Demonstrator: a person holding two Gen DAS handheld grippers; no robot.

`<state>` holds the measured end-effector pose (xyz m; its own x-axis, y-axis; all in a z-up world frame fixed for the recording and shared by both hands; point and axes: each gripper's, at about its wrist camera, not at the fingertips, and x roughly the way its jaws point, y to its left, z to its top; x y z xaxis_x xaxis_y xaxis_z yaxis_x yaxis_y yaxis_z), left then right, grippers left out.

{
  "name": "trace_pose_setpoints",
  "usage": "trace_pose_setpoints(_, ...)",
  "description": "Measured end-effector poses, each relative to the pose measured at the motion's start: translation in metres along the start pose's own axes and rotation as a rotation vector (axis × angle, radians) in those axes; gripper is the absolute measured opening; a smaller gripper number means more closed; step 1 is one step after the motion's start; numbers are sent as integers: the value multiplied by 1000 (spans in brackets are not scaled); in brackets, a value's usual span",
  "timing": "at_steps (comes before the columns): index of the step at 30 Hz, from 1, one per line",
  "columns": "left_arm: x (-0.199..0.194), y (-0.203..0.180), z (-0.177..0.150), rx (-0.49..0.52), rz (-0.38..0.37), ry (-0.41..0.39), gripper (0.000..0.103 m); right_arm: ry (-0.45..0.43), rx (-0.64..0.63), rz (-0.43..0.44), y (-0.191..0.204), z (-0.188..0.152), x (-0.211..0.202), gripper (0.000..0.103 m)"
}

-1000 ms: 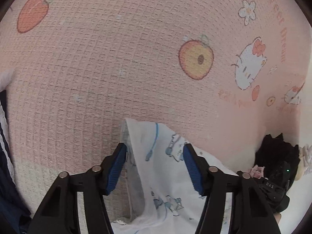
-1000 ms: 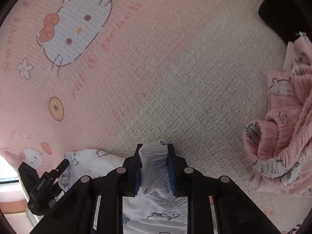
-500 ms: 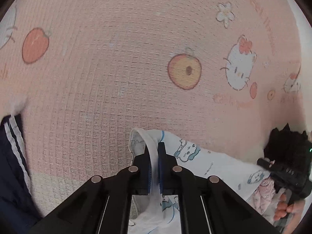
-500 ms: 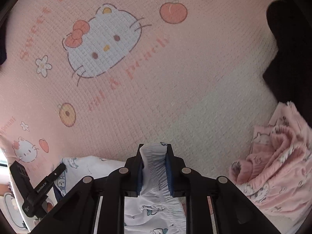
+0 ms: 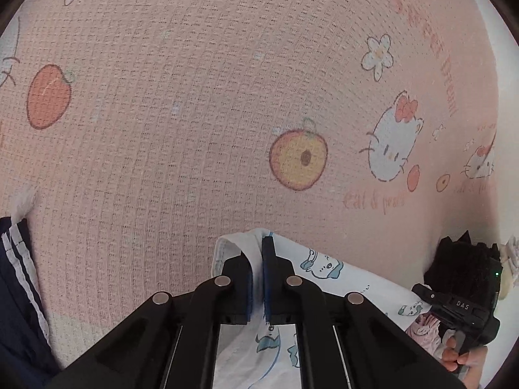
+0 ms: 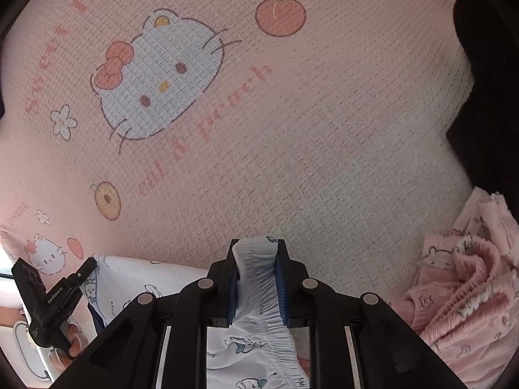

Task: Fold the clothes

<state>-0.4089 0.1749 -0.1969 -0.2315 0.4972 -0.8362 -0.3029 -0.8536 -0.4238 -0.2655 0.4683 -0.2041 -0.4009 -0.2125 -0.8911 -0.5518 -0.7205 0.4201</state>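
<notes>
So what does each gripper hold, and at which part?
Both hold the white printed garment: the left gripper pinches a flat hemmed edge, the right gripper clamps its gathered elastic band.

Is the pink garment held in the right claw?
No, the right claw grips the white printed garment; the pink garment lies apart at the right.

Left gripper (image 5: 258,272), seen from its own wrist: both black fingers pitched steeply down toward the pink blanket (image 5: 194,113), blue pads pressed together on a thin hem of the white garment (image 5: 340,278). Right gripper (image 6: 258,278), likewise pitched down over the blanket, jaws narrowly apart and clamped on the garment's gathered waistband. Each gripper appears at the other view's lower edge, with fingers (image 5: 454,356) of the holding hand wrapped round its handle.
</notes>
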Motion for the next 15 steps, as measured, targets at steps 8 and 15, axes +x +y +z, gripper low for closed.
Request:
trace_pose_setpoints(8, 11, -5, 32, 74, 59, -16, 3, -10, -37, -24, 14, 16, 11, 18)
trace_pose_setpoints(15, 29, -10, 64, 83, 91, -56, 3, -9, -59, -5, 16, 26, 21, 18)
